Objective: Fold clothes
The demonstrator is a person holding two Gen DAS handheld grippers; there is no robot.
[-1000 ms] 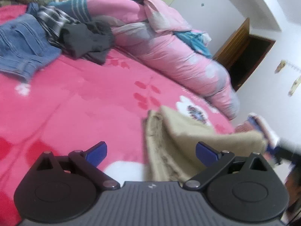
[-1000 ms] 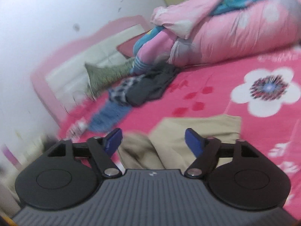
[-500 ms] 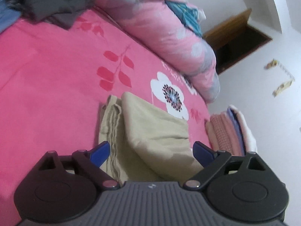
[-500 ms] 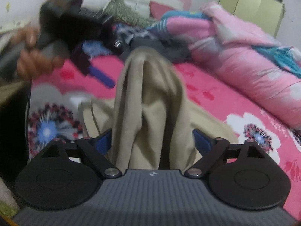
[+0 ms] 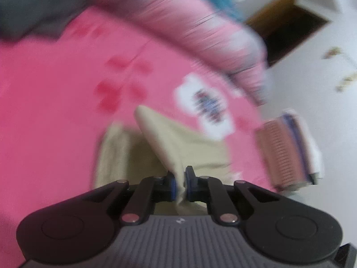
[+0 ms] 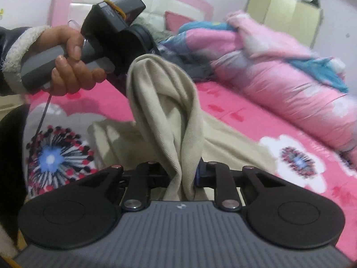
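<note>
In the right wrist view, the person's left hand [image 6: 67, 67] is gripping the grey handle of the left gripper [image 6: 125, 78] at the far left, above a blue-centred flower printed on the pink bedspread [image 6: 234, 111]. That gripper's fingertips are sitting behind the cloth here; the left wrist view is showing the left gripper [image 5: 180, 184] with its blue pads pinched tight on a fold of the beige garment [image 5: 160, 138]. In the middle, the beige garment [image 6: 165, 111] is hanging as a raised ridge between the two tools, its lower part lying crumpled on the bedspread. The right gripper [image 6: 185, 176] is clenching the near end of that ridge, cloth bunching between its closed jaws. To the right, a rolled pink quilt [image 6: 290, 84] is lying along the far side of the bed. In the blurred left wrist view, a stack of folded clothes [image 5: 287, 154] is sitting at the right, past the bedspread's [image 5: 55, 100] edge.
</note>
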